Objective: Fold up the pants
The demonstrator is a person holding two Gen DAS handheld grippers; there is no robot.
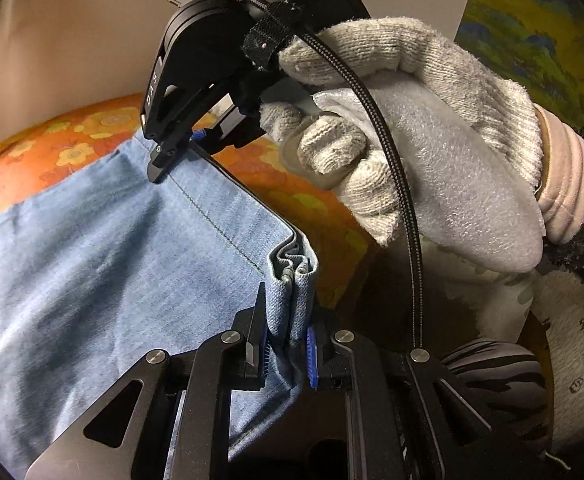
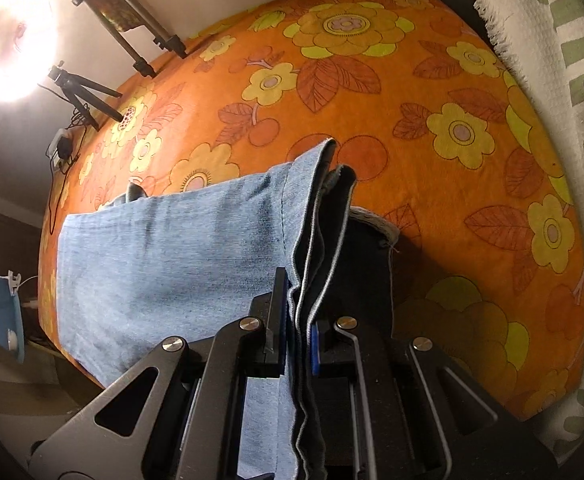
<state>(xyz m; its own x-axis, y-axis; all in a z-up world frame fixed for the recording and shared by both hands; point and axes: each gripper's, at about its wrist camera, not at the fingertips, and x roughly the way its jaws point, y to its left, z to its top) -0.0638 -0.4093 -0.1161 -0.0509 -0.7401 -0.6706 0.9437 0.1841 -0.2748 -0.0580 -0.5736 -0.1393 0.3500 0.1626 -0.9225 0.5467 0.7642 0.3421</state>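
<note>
Over the orange floral bedspread (image 2: 372,80), both grippers are angled downward with denim clamped in their jaws. From the left wrist view, the left gripper (image 1: 286,344) is closed tight on a bunched, pleated corner of the pants (image 1: 112,260), the fabric squeezed between its blue pads. Across from it, a gloved hand (image 1: 432,140) wraps around the handle of the right gripper (image 1: 164,168), tipped steeply down, its narrow tips nipping the same hemmed edge further along. Switch to the right wrist view: the right gripper (image 2: 298,344) is pinched narrow on several stacked layers of hem, and the pants (image 2: 172,260) hang out leftward from the jaws as a broad pale-blue panel. That held edge runs taut between the two grippers, while the cloth's long axis stretches away from the hem, draping down toward the bedspread. A tripod (image 2: 88,96) stands at the bed's far edge, beside a bright lamp (image 2: 12,32).
</note>
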